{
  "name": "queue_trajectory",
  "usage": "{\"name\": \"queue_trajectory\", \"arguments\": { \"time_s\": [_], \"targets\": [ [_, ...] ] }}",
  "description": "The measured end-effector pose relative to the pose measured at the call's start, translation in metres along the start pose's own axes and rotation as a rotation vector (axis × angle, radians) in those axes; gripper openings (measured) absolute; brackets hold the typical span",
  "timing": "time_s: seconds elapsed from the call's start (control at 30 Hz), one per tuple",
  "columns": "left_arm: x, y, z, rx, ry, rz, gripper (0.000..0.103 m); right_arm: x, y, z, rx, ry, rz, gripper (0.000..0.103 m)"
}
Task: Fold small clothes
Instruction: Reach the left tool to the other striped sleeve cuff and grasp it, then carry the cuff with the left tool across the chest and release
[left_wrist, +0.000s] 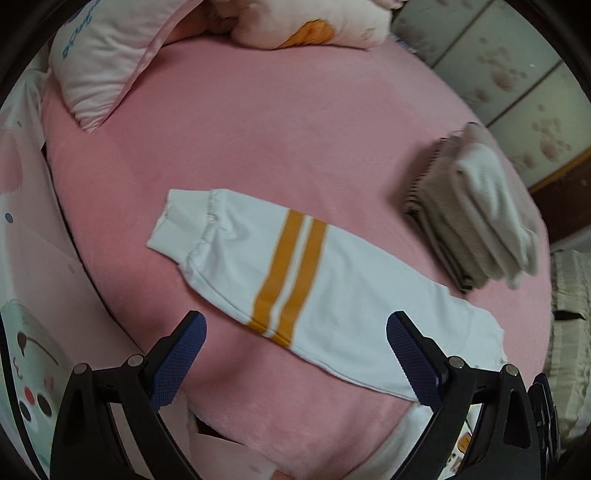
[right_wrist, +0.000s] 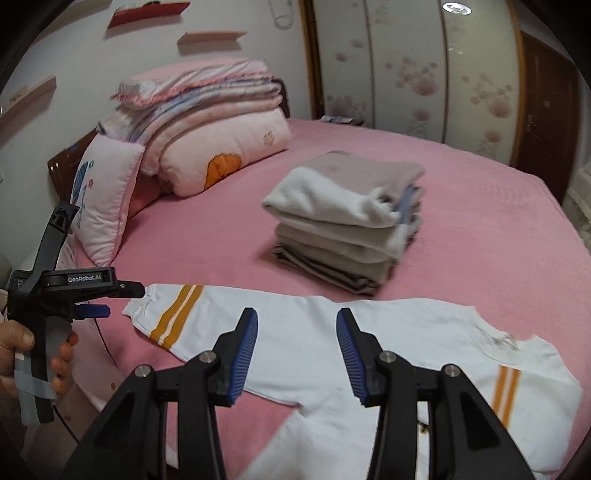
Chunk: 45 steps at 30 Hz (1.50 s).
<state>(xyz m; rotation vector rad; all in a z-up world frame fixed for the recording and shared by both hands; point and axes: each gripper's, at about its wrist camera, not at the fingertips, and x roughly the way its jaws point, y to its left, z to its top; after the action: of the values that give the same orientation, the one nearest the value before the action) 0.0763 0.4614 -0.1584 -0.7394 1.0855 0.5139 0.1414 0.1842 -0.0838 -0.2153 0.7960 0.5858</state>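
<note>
A small white long-sleeved top with two orange stripes on each sleeve lies spread flat on the pink bed. In the left wrist view its left sleeve stretches out with the cuff at the far end. My left gripper is open and empty, hovering just above that sleeve; it also shows in the right wrist view at the left, held in a hand. My right gripper is open and empty above the top's chest.
A stack of folded clothes sits on the bed behind the top, also visible in the left wrist view. Pillows and folded quilts are at the headboard. A wardrobe stands beyond the bed.
</note>
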Motion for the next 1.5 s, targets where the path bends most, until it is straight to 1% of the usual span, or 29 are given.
{"name": "queue_trajectory", "arguments": {
  "time_s": [0.07, 0.1, 0.17, 0.23, 0.37, 0.47, 0.5, 0.53, 0.57, 0.63, 0.67, 0.7, 0.77, 0.87, 0.93, 1.0, 1.1, 1.2, 1.27, 1.37, 1.43, 1.5],
  "targets": [
    [0.015, 0.009, 0.008, -0.045, 0.030, 0.045, 0.097, 0.024, 0.011, 0.003, -0.009, 0.035, 0.018, 0.045],
    [0.020, 0.014, 0.010, -0.068, 0.041, 0.055, 0.097, 0.039, 0.019, 0.004, -0.015, 0.057, 0.025, 0.045],
    [0.035, 0.024, 0.016, -0.120, 0.071, 0.080, 0.097, 0.057, 0.029, 0.004, -0.029, 0.081, 0.033, 0.045],
    [0.046, 0.030, 0.019, -0.147, 0.093, 0.102, 0.095, 0.071, 0.037, 0.002, -0.043, 0.101, 0.042, 0.045],
    [0.069, 0.033, 0.020, -0.161, 0.124, 0.150, 0.092, 0.097, 0.045, 0.001, -0.037, 0.144, 0.051, 0.045],
    [0.084, 0.034, 0.019, -0.168, 0.153, 0.173, 0.086, 0.106, 0.042, 0.000, -0.012, 0.165, 0.064, 0.045],
    [0.089, 0.034, 0.018, -0.167, 0.165, 0.182, 0.079, 0.110, 0.041, -0.001, 0.000, 0.174, 0.066, 0.045],
    [0.094, 0.034, 0.018, -0.160, 0.177, 0.184, 0.067, 0.110, 0.039, -0.002, 0.006, 0.179, 0.068, 0.045],
    [0.098, 0.033, 0.018, -0.157, 0.188, 0.176, 0.058, 0.111, 0.037, -0.003, 0.013, 0.184, 0.069, 0.045],
    [0.103, 0.031, 0.018, -0.141, 0.195, 0.168, 0.023, 0.110, 0.032, -0.007, 0.022, 0.192, 0.066, 0.045],
    [0.103, 0.027, 0.018, -0.122, 0.184, 0.171, 0.012, 0.110, 0.030, -0.010, 0.024, 0.196, 0.063, 0.045],
    [0.102, 0.024, 0.018, -0.109, 0.174, 0.173, 0.006, 0.109, 0.028, -0.013, 0.025, 0.199, 0.061, 0.045],
    [0.097, 0.020, 0.019, -0.089, 0.146, 0.181, 0.005, 0.107, 0.021, -0.017, 0.035, 0.206, 0.053, 0.045],
    [0.080, 0.008, 0.015, -0.051, 0.094, 0.161, 0.004, 0.102, 0.011, -0.022, 0.060, 0.209, 0.051, 0.045],
    [0.060, -0.006, 0.010, -0.013, 0.042, 0.143, 0.004, 0.095, 0.003, -0.024, 0.073, 0.204, 0.047, 0.045],
    [0.039, -0.023, 0.004, 0.034, -0.004, 0.114, 0.004, 0.087, -0.006, -0.026, 0.084, 0.193, 0.038, 0.045],
    [0.006, -0.054, -0.011, 0.116, -0.057, 0.050, 0.004, 0.071, -0.023, -0.028, 0.119, 0.174, 0.031, 0.045],
    [-0.026, -0.099, -0.034, 0.231, -0.107, -0.023, 0.004, 0.048, -0.045, -0.032, 0.153, 0.139, 0.021, 0.045],
    [-0.041, -0.132, -0.051, 0.304, -0.130, -0.080, 0.004, 0.029, -0.064, -0.038, 0.172, 0.107, -0.003, 0.045],
    [-0.050, -0.187, -0.086, 0.423, -0.144, -0.167, 0.004, 0.005, -0.093, -0.052, 0.210, 0.081, -0.042, 0.045],
    [-0.049, -0.218, -0.112, 0.502, -0.139, -0.201, 0.004, -0.012, -0.117, -0.066, 0.242, 0.066, -0.078, 0.045],
    [-0.040, -0.246, -0.139, 0.577, -0.127, -0.230, 0.004, -0.030, -0.145, -0.086, 0.274, 0.061, -0.131, 0.045]
  ]
}}
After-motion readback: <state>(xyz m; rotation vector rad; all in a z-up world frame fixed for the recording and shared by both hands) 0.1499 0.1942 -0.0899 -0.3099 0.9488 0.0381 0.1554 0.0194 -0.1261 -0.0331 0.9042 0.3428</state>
